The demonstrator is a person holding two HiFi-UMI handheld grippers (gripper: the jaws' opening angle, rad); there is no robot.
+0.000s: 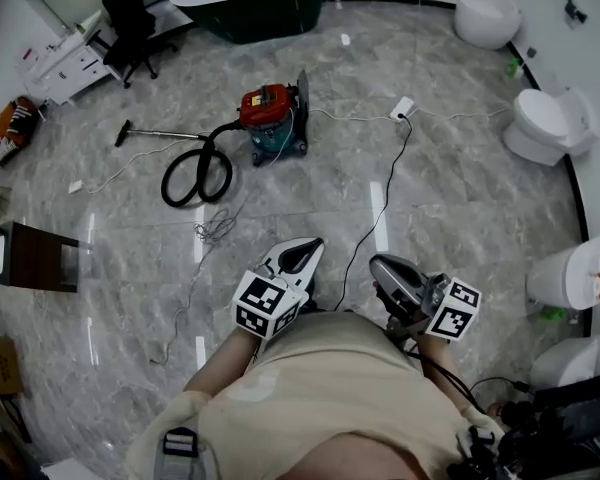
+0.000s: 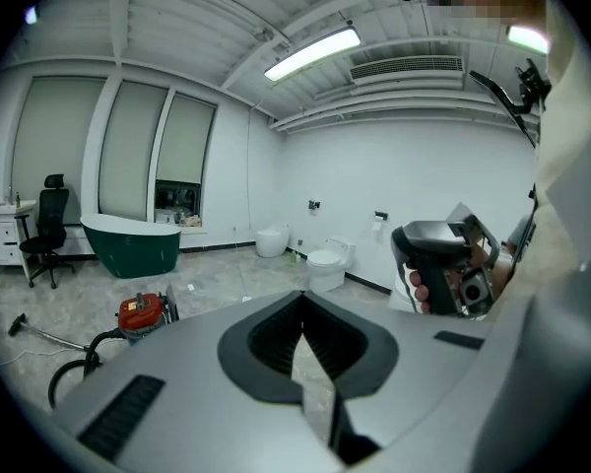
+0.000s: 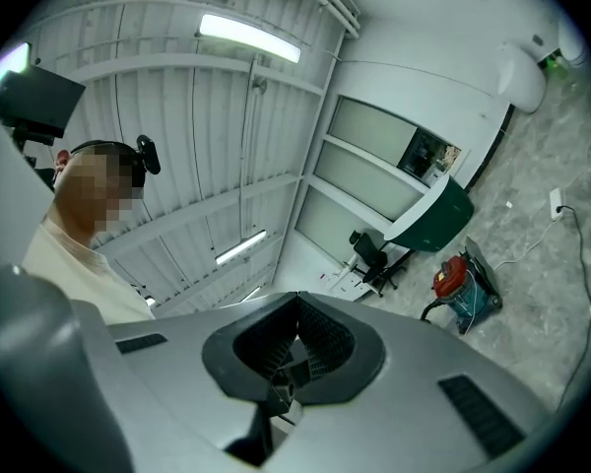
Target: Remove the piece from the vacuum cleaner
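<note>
A red-topped vacuum cleaner (image 1: 271, 120) on a teal base stands on the marble floor well ahead of me. Its black hose (image 1: 197, 173) loops to the left and ends in a thin wand with a floor nozzle (image 1: 126, 133). The vacuum also shows small in the left gripper view (image 2: 142, 313) and the right gripper view (image 3: 462, 286). My left gripper (image 1: 302, 252) and right gripper (image 1: 384, 266) are held close to my body, far from the vacuum. Both have their jaws shut with nothing between them.
A power cable (image 1: 375, 213) runs from a floor socket (image 1: 402, 108) toward me. A dark green bathtub (image 1: 248, 0) stands at the back, toilets (image 1: 544, 125) line the right wall, an office chair (image 1: 130, 23) and a dark box (image 1: 38, 258) are at the left.
</note>
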